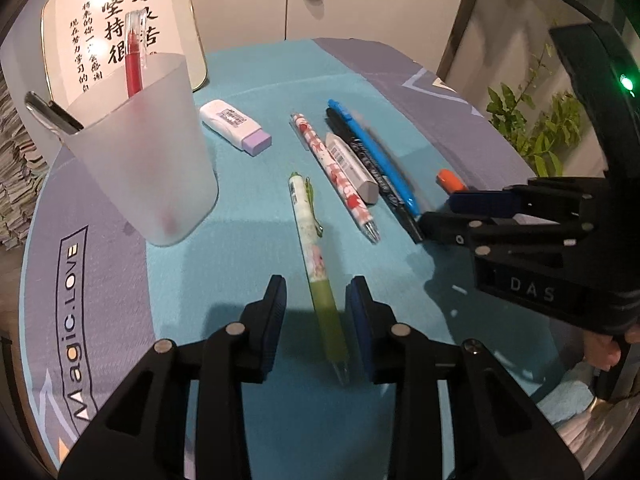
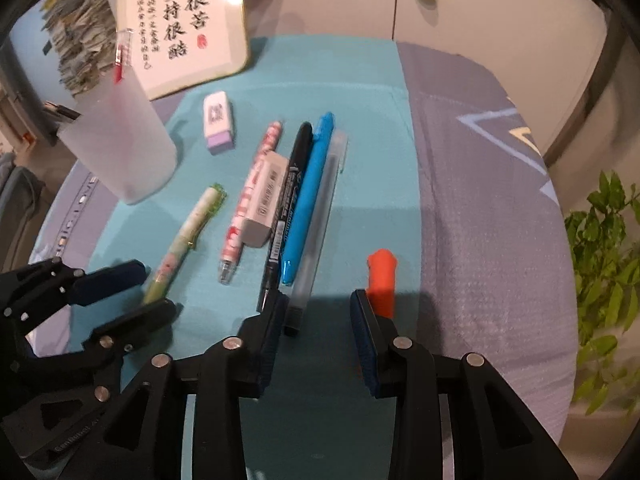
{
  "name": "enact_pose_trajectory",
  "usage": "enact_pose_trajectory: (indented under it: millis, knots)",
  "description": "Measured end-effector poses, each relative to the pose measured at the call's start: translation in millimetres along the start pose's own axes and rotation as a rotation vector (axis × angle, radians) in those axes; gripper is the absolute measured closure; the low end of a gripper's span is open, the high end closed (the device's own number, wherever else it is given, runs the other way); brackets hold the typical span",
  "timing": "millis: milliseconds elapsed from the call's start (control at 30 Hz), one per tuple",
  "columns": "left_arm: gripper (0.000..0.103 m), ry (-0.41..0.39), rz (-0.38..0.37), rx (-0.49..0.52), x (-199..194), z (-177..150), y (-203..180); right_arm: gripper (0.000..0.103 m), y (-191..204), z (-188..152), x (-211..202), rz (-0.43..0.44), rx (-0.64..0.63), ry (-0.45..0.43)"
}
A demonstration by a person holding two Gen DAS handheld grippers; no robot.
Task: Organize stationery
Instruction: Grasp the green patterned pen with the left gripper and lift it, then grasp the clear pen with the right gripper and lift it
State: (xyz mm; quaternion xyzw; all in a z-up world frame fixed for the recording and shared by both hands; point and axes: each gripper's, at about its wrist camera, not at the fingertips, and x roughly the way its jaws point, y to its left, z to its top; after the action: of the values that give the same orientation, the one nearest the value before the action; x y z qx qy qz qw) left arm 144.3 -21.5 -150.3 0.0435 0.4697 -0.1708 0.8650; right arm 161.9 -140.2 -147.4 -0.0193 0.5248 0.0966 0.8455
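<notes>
My left gripper [image 1: 316, 320] is open, low over the teal mat, its fingers on either side of a green pen [image 1: 314, 248] that lies between them; the pen's tip end is nearest the camera. The same pen shows in the right wrist view [image 2: 188, 236]. My right gripper [image 2: 318, 332] is open and empty; a clear pen [image 2: 316, 232] lies by its left finger and an orange marker [image 2: 382, 280] by its right finger. A frosted cup [image 1: 148, 148] holds a red pen [image 1: 134, 56] and a black pen [image 1: 52, 114].
On the mat lie a floral pen [image 1: 336, 172], a white eraser [image 1: 352, 168], a black marker [image 1: 376, 176], a blue pen [image 1: 376, 152] and a purple-ended eraser [image 1: 236, 128]. A framed calligraphy sign [image 2: 184, 24] leans at the back. A plant [image 2: 604, 240] stands at the right.
</notes>
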Motion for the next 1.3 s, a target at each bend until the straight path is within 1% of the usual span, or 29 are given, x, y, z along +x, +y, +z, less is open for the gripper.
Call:
enact_pose_trajectory:
  millis: [133, 167, 200, 233, 267, 333, 400, 500, 667, 733, 800, 900, 967, 1000, 1033, 1167, 1233, 1300]
  knots:
    - [0.073, -0.009, -0.005, -0.014, 3, 5, 2, 0.068, 1, 3, 2, -0.034, -0.014, 0.002]
    - [0.074, -0.012, -0.003, -0.018, 3, 6, 2, 0.083, 2, 4, 2, -0.034, -0.017, -0.001]
    - [0.075, -0.013, -0.001, -0.018, 4, 7, 2, 0.092, 2, 4, 2, -0.029, -0.024, -0.007]
    - [0.089, -0.015, 0.001, -0.016, 5, 7, 2, 0.092, 3, 4, 1, -0.023, -0.030, -0.007]
    - [0.093, -0.012, -0.005, -0.015, 5, 7, 2, 0.092, 2, 3, 0, -0.018, -0.027, -0.005]
    - [0.095, -0.007, -0.014, -0.024, 3, 5, 5, 0.093, -2, 1, -2, -0.011, -0.014, -0.003]
    - [0.095, 0.002, -0.027, -0.034, 0, 2, 7, 0.093, -6, -2, -6, 0.000, 0.001, -0.001]
    - [0.095, 0.015, -0.039, -0.030, -10, -10, 9, 0.093, -8, -13, -13, 0.025, -0.019, 0.014]
    - [0.095, 0.029, -0.046, -0.019, -28, -33, 10, 0.093, -7, -43, -26, 0.025, -0.065, 0.057]
    - [0.094, 0.027, -0.043, -0.012, -32, -38, 9, 0.093, -7, -53, -33, 0.030, -0.072, 0.060]
    - [0.095, 0.019, -0.032, -0.005, -33, -38, 7, 0.093, -7, -56, -38, 0.035, -0.072, 0.044]
    - [0.091, 0.008, -0.019, -0.007, -32, -33, 5, 0.092, -8, -50, -44, 0.045, -0.057, 0.006]
    - [0.084, -0.002, -0.015, -0.005, -32, -29, 5, 0.092, -9, -41, -50, 0.068, -0.050, -0.047]
    - [0.078, -0.008, -0.011, -0.003, -32, -27, 4, 0.092, -9, -35, -52, 0.079, -0.049, -0.070]
    - [0.075, -0.013, -0.008, 0.000, -31, -24, 3, 0.092, -8, -29, -52, 0.081, -0.047, -0.083]
    - [0.074, -0.010, -0.006, 0.018, -24, -18, -1, 0.092, -7, -5, -42, 0.075, -0.044, -0.096]
    - [0.074, 0.001, -0.009, 0.024, -18, -14, -1, 0.091, -3, 0, -32, 0.047, -0.067, -0.076]
    - [0.074, 0.007, -0.011, 0.027, -13, -12, -2, 0.091, 0, 2, -24, 0.038, -0.085, -0.051]
